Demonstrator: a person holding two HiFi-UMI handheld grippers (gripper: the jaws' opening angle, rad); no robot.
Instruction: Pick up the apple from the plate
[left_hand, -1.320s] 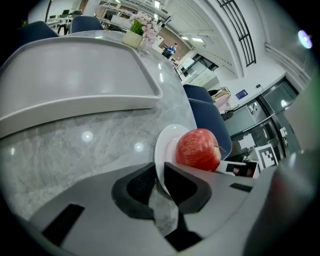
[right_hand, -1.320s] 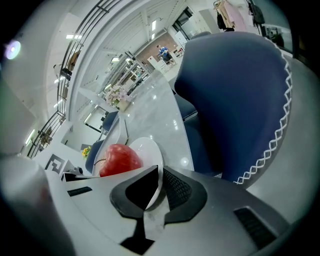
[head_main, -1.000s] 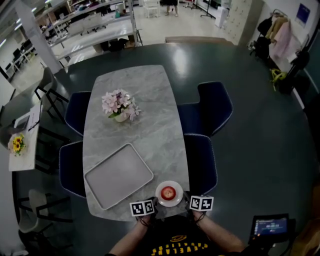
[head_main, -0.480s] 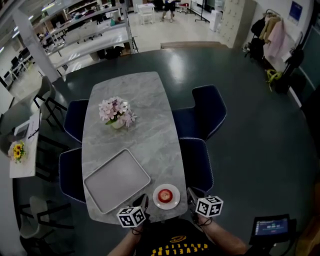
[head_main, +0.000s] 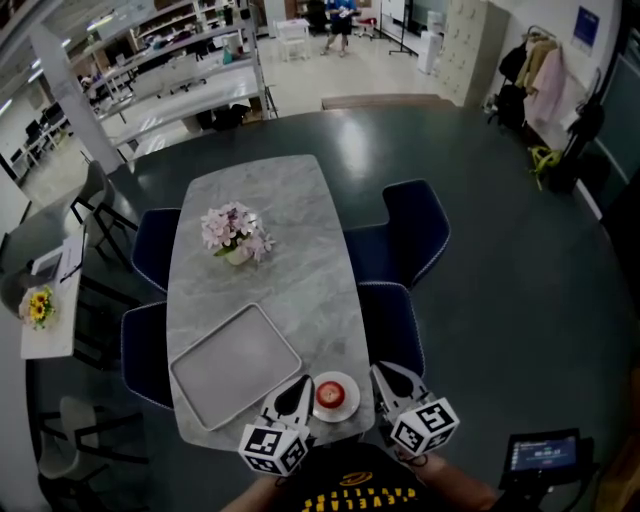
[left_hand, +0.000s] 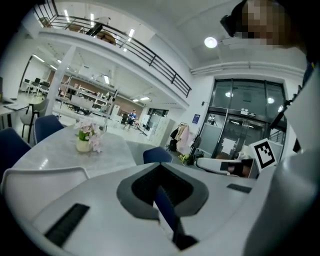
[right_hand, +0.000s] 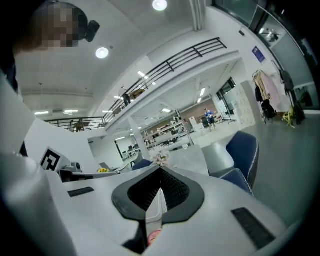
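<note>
A red apple (head_main: 333, 392) lies on a small white plate (head_main: 350, 406) at the near end of the grey marble table (head_main: 290, 250). My left gripper (head_main: 297, 386) is raised just left of the plate and my right gripper (head_main: 383, 373) just right of it, neither touching it. Both point roughly level over the table. In the left gripper view the left gripper (left_hand: 160, 170) is shut with nothing in it. The right gripper (right_hand: 161, 174) has just closed and is shut and empty too. The apple shows in neither gripper view.
A grey tray (head_main: 235, 362) lies left of the plate. A vase of pink flowers (head_main: 235, 232) stands mid-table. Blue chairs (head_main: 415, 225) flank the table on both sides. The table's near edge runs right under both grippers.
Both grippers have lifted from the table edge beside the plate and swung to point roughly level. Their marker cubes now sit lower in the head view. The apple stays on the plate.
</note>
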